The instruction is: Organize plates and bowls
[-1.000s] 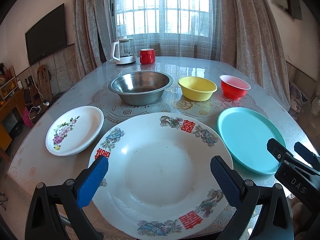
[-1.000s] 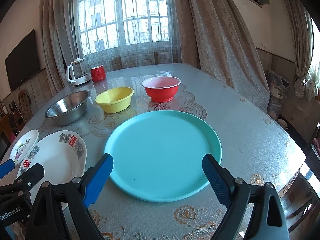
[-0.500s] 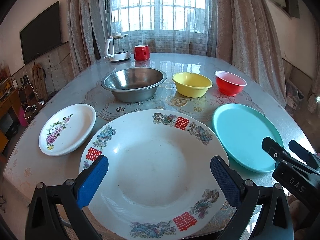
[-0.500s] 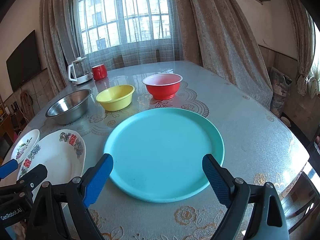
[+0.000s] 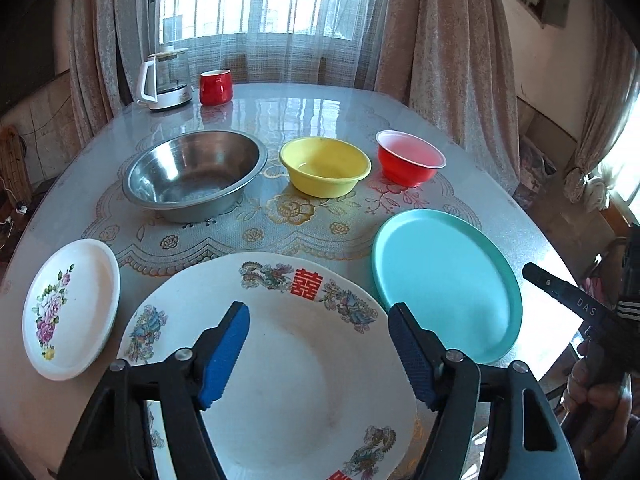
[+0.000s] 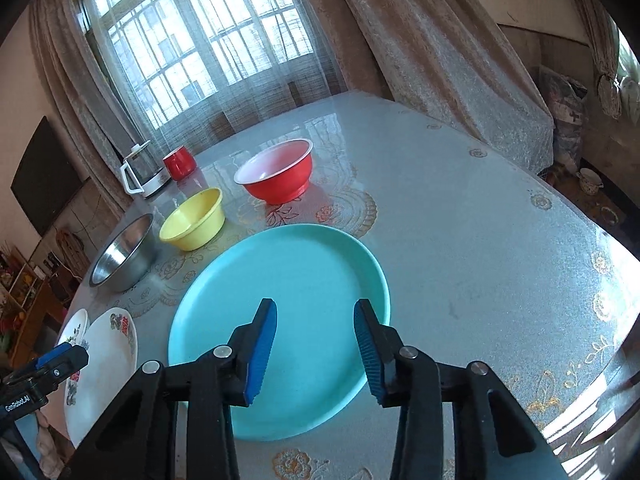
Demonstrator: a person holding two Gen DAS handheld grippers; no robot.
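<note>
Near edge of the large white plate (image 5: 280, 360) cut off behind the left gripper (image 5: 318, 350), jaws just narrowed, parted above it with nothing between the blue pads; likewise the teal plate (image 6: 280, 280) partly hidden behind the right gripper (image 6: 316, 340), jaws just narrowed, gap empty. Only in the left view: the whole small flowered plate (image 5: 72, 304) beside the large one and a hand (image 5: 596, 392) at the right edge; only in the right view: the room's right side. Behind on the glass-topped table (image 6: 480, 220): steel bowl (image 5: 196, 172), yellow bowl (image 5: 324, 166), red bowl (image 5: 410, 158), red cup (image 5: 215, 87), kettle (image 5: 166, 78), curtained window (image 5: 260, 0).
</note>
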